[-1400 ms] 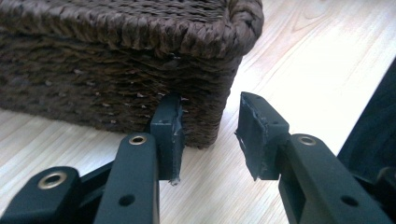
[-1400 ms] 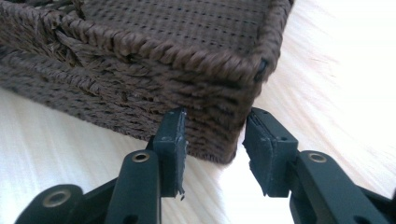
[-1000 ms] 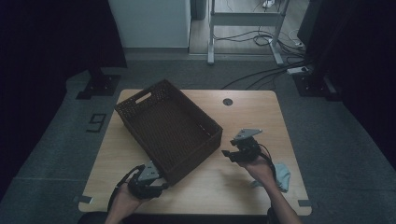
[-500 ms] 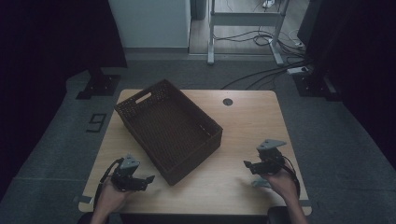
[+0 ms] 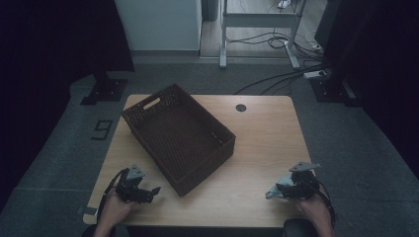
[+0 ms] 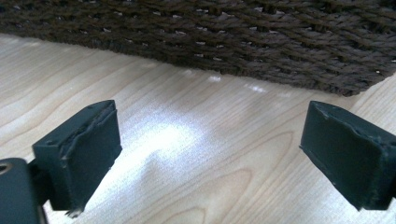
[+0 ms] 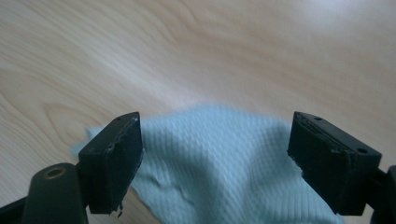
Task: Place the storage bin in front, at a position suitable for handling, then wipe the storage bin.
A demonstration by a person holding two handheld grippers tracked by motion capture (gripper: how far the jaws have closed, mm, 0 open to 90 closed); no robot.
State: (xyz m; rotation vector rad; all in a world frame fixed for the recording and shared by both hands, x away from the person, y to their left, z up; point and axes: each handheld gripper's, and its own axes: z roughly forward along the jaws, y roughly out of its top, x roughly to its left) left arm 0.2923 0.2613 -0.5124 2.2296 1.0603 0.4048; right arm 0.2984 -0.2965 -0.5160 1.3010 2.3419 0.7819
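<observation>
A dark brown woven basket sits askew on the left half of the wooden table, and I see nothing in it. My left gripper lies at the near left corner, just short of the basket's near wall. Its jaws have just been opening and stand wide apart over bare wood. My right gripper rests at the near right, well away from the basket. Its jaws have also just been opening. A pale blue cloth lies on the table under and between them, and the pads do not press it.
A small round black grommet is set in the table's far side. The near table edge runs just behind both hands. Past the table are a metal desk frame, cables on the floor and a "9" floor mark.
Both hands have drawn away from the basket toward the near edge, the left going left and the right going right. Both sets of jaws have opened wider.
</observation>
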